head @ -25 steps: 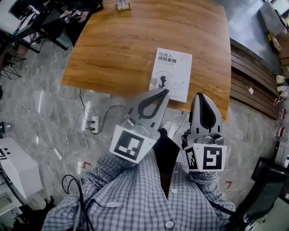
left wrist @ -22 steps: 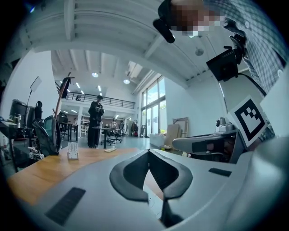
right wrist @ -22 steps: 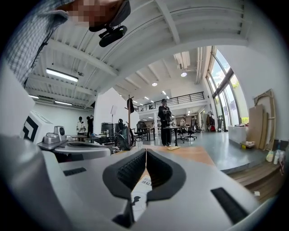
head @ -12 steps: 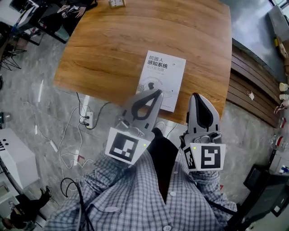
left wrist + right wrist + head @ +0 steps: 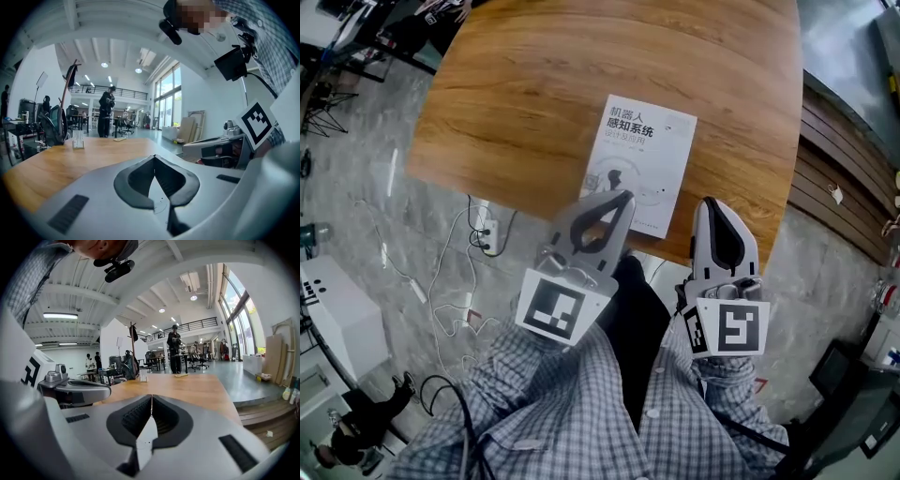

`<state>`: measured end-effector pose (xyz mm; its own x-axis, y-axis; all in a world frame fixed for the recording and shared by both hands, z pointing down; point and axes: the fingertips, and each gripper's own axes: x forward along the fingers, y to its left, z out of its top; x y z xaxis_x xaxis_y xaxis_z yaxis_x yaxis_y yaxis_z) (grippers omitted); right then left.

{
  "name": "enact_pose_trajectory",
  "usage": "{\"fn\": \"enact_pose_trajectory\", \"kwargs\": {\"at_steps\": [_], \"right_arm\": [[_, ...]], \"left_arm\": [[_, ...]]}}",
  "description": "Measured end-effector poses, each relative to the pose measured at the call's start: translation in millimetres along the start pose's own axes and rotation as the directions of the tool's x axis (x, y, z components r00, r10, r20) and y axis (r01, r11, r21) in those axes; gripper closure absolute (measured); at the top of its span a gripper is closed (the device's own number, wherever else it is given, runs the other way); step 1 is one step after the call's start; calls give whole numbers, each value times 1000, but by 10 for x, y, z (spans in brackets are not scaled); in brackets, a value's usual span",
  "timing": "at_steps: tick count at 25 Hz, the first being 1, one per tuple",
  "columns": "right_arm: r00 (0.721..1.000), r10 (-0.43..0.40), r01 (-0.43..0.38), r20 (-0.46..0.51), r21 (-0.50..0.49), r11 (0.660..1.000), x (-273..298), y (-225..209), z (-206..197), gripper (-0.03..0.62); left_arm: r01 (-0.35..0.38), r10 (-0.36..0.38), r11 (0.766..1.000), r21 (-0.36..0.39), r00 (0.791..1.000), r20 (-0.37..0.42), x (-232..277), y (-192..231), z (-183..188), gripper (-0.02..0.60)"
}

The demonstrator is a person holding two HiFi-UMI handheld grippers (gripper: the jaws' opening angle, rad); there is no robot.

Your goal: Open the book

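On the wooden table [image 5: 534, 94], by its near edge, a closed white book [image 5: 639, 164] is seen, and with the left gripper [image 5: 625, 196] and right gripper [image 5: 713, 202] both pressed together and empty, the book may be shoved rather than opened.

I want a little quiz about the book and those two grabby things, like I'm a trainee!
1. True or false: the book lies closed on the table.
2. In the head view, whose tip overlaps the book? A. left gripper B. right gripper
3. Fill in: both grippers' jaws are ____.
Key: 1 true; 2 A; 3 shut.
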<state>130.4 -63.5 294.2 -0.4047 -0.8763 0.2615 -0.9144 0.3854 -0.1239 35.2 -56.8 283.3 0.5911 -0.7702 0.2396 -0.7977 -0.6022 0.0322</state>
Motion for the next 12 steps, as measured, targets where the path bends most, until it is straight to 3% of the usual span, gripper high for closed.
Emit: {"fn": "enact_pose_trajectory", "kwargs": {"at_steps": [3, 12], "right_arm": [[999, 7, -6, -40, 24, 1000, 112, -1, -198, 574], [992, -27, 36, -122, 72, 997, 365, -6, -605, 574]], "left_arm": [[32, -31, 999, 21, 999, -36, 90, 20, -149, 578], [73, -73, 997, -13, 991, -113, 261, 121, -636, 578]]}}
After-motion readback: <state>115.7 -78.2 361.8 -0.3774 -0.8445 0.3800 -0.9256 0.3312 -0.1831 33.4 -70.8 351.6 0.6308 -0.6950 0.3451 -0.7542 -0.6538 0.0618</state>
